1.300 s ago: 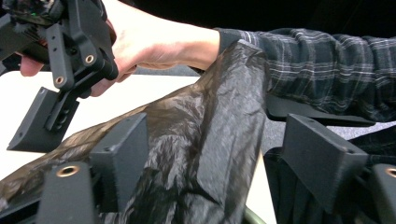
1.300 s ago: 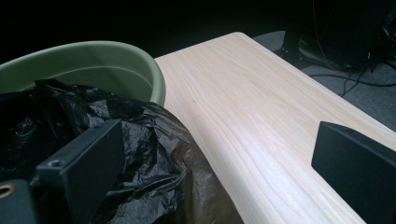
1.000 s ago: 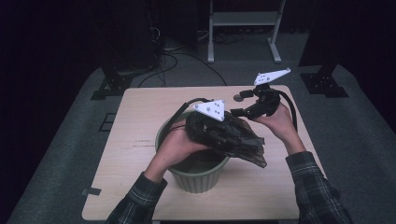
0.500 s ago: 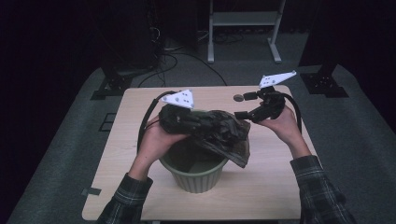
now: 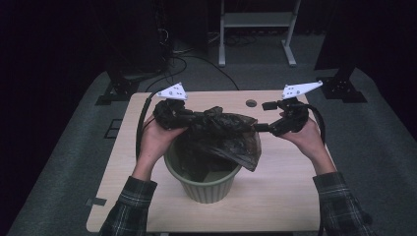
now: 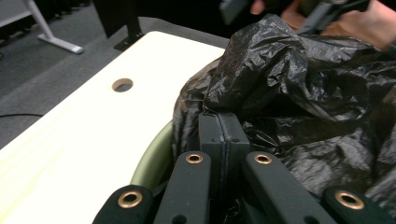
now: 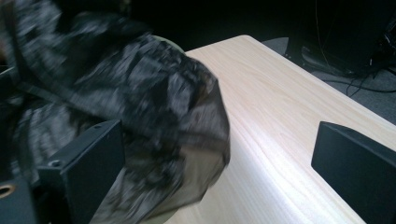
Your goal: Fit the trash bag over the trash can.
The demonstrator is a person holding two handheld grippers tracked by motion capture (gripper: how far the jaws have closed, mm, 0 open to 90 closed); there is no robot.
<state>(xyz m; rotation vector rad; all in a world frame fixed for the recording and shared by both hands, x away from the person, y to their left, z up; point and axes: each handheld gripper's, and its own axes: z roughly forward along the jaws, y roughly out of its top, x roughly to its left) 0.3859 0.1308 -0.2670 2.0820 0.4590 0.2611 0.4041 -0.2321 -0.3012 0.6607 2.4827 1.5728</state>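
A crumpled black plastic bag (image 5: 223, 135) hangs over the mouth of a green pot (image 5: 204, 184) at the middle of the table. My left gripper (image 5: 195, 118) is at the bag's left top edge, shut on a fold of the bag (image 6: 280, 93); its jaws are pressed together with the film pinched between them (image 6: 219, 128). The pot's rim (image 6: 149, 158) shows just left of them. My right gripper (image 5: 264, 117) is at the bag's right end with its jaws wide apart. In the right gripper view the bag (image 7: 140, 107) lies against one jaw, and nothing is clamped by the right gripper (image 7: 217, 140).
The light wooden table (image 5: 290, 182) has a small round hole (image 5: 251, 103) near its far edge, behind the bag. Cables trail from both grippers. A white stand (image 5: 255, 19) and black stand bases (image 5: 344, 91) sit on the grey floor beyond the table.
My left gripper has drawn the bag to the left and away from me, spreading it across the pot's mouth. The right gripper has shifted slightly right and stays open.
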